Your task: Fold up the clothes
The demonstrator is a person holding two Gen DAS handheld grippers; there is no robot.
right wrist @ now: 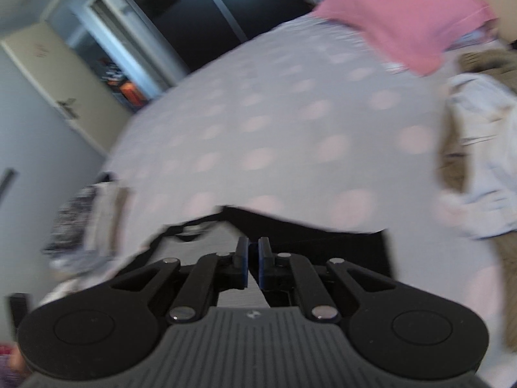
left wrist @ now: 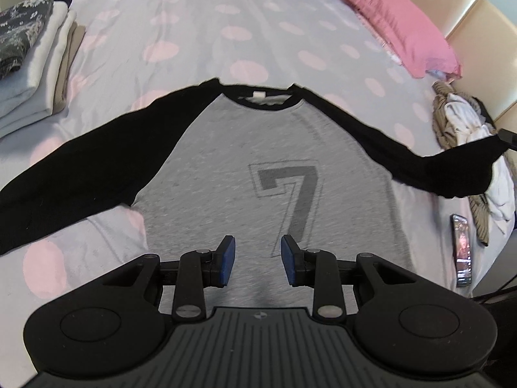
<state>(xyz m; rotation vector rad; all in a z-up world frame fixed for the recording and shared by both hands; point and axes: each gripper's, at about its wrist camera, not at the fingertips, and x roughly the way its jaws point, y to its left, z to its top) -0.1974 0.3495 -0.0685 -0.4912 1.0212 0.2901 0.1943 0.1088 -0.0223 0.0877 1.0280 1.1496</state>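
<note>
We see the shirt (left wrist: 258,161) flat on the bed (left wrist: 200,32), collar away from us, sleeves running left to right. Our left gripper (left wrist: 258,260) hangs open over its lower front. Our right gripper (right wrist: 253,258), nearly closed, seems to pinch the right sleeve (left wrist: 420,158), though blur hides the contact.

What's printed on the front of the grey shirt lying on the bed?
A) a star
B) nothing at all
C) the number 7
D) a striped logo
C: the left wrist view shows a large dark grey 7 on the chest of the grey shirt, which has black sleeves.
</note>
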